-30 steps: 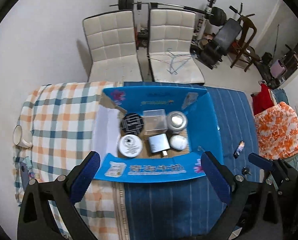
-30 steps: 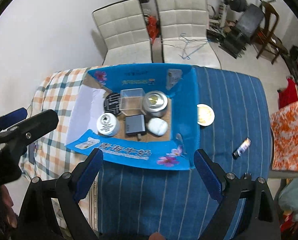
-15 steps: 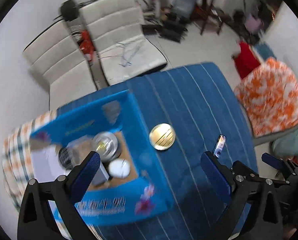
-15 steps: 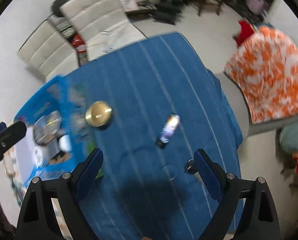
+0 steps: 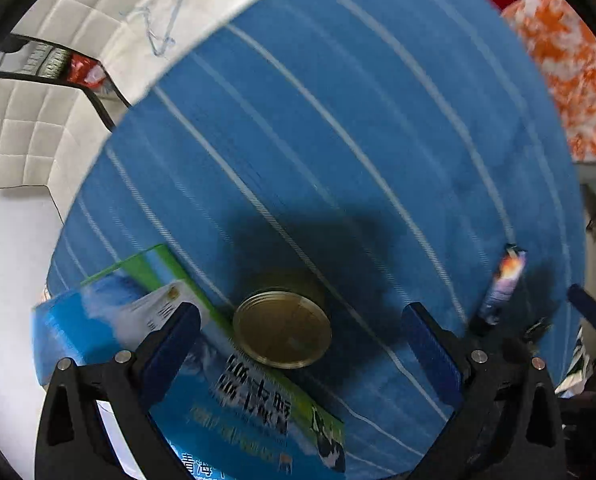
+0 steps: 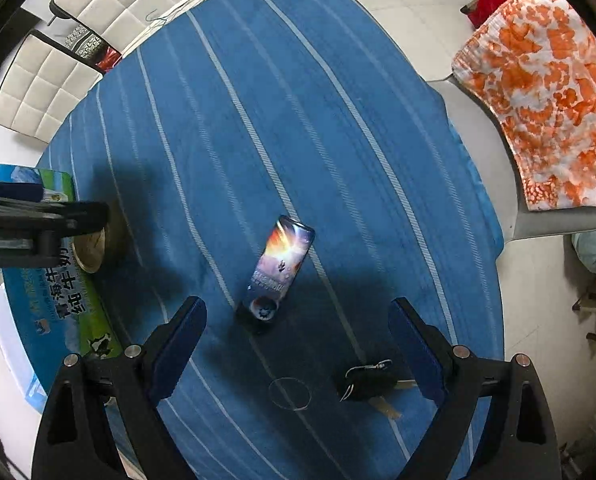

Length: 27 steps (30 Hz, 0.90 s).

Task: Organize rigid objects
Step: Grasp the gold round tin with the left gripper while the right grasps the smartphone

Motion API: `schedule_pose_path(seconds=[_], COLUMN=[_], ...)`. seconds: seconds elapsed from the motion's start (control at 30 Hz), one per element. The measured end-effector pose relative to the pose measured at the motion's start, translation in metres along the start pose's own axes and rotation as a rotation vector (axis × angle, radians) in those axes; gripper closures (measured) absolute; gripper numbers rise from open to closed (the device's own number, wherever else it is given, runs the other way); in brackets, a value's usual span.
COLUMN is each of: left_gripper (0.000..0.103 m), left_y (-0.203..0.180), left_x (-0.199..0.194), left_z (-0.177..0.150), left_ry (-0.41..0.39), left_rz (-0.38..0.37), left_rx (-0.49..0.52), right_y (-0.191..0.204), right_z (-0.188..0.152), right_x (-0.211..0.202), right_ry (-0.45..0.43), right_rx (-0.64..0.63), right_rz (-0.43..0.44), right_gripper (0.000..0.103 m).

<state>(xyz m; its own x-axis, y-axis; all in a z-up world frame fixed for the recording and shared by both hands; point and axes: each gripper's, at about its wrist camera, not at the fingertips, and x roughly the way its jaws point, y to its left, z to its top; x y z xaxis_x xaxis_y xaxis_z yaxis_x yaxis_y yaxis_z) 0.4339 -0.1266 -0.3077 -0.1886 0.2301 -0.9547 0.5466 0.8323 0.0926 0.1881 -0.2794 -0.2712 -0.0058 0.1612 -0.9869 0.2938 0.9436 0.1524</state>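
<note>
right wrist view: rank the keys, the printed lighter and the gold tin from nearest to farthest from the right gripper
1. keys, just inside the right gripper, by its right-hand finger
2. printed lighter, ahead, near centre
3. gold tin, far left beside the blue box, under the left gripper

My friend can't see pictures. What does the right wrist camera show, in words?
An open right gripper hovers over a blue striped tablecloth, with a small colourful lighter lying just ahead of its fingers. A bunch of keys sits nearer the right finger, and a blue box stands at the left edge.
</note>
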Motion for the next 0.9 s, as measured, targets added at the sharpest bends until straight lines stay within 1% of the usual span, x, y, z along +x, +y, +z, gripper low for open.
schedule_pose_path(seconds=[0.03,0.07,0.13,0.17,0.2,0.27,0.3,0.33,0.37,0.4,0.43,0.5,0.57,0.6,0.63,0.67,0.7,0.73,0.77,0.8,0.83,0.87,0.9], left_gripper=[0.0,0.0,0.0,0.0,0.0,0.001,0.007,0.012,0.015,0.024,0.039,0.04,0.041,0.041,0.041,0.041,0.042,0.042,0.042,0.042,0.042,0.042,0.042], left_y=[-0.005,-0.011,-0.018,-0.022,-0.025,-0.028,-0.029,-0.032,-0.033,-0.034,-0.037,-0.041,-0.048,-0.051,-0.052,-0.054,-0.056,-0.056,-0.058,-0.06,-0.06,-0.063,-0.065], left_x=[0.005,0.011,0.024,0.031,0.037,0.045,0.049,0.052,0.051,0.048,0.044,0.036,0.029,0.027,0.025,0.023,0.021,0.019,0.018,0.017,0.016,0.014,0.015], left_z=[0.003,0.005,0.008,0.008,0.008,0.008,0.007,0.005,0.004,0.003,0.002,-0.001,-0.004,-0.007,-0.009,-0.011,-0.013,-0.015,-0.018,-0.021,-0.024,-0.028,-0.031], left_ry=[0.018,0.044,0.108,0.137,0.152,0.168,0.173,0.168,0.154,0.141,0.121,0.084,0.041,0.026,0.014,0.001,-0.01,-0.022,-0.037,-0.049,-0.055,-0.075,-0.084], left_rz=[0.036,0.054,0.042,0.052,0.064,0.066,0.075,0.101,0.099,0.085,0.078,0.09,0.077,0.055,0.029,-0.005,-0.043,-0.08,-0.113,-0.14,-0.16,-0.185,-0.196], left_rx=[0.021,0.046,0.069,0.077,0.082,0.079,0.075,0.082,0.073,0.062,0.054,0.047,0.036,0.019,-0.001,-0.025,-0.049,-0.077,-0.106,-0.131,-0.148,-0.171,-0.175], right_y=[-0.002,-0.004,-0.008,-0.008,-0.01,-0.01,-0.01,-0.01,-0.01,-0.011,-0.011,-0.013,-0.013,-0.013,-0.013,-0.012,-0.01,-0.007,-0.002,0.001,0.003,0.004,0.002], right_z=[0.001,0.002,0.004,0.005,0.006,0.008,0.009,0.009,0.01,0.01,0.011,0.011,0.012,0.012,0.012,0.013,0.012,0.012,0.012,0.01,0.009,0.006,0.004], right_x=[0.001,0.003,0.005,0.006,0.007,0.007,0.006,0.007,0.007,0.009,0.01,0.016,0.023,0.027,0.031,0.037,0.036,0.034,0.033,0.032,0.03,0.03,0.03], right_ry=[0.003,0.007,0.01,0.014,0.015,0.015,0.015,0.014,0.015,0.016,0.018,0.02,0.019,0.017,0.017,0.024,0.004,-0.02,-0.023,-0.03,-0.029,-0.021,-0.019], right_rx=[0.003,0.006,0.006,0.001,-0.003,-0.006,-0.006,-0.002,0.004,0.01,0.018,0.047,0.076,0.089,0.097,0.105,0.104,0.09,0.061,0.034,0.006,-0.023,-0.041], right_rz=[0.004,0.007,0.006,0.009,0.012,0.011,0.011,0.011,0.011,0.012,0.017,0.032,0.051,0.058,0.053,0.038,0.025,0.007,-0.027,-0.045,-0.075,-0.12,-0.134], right_gripper=[0.009,0.009,0.009,0.009,0.009,0.009,0.009,0.009,0.009,0.009,0.009,0.009,0.01,0.015,0.025,0.03,0.033,0.044,0.047,0.063,0.076,0.077,0.079])
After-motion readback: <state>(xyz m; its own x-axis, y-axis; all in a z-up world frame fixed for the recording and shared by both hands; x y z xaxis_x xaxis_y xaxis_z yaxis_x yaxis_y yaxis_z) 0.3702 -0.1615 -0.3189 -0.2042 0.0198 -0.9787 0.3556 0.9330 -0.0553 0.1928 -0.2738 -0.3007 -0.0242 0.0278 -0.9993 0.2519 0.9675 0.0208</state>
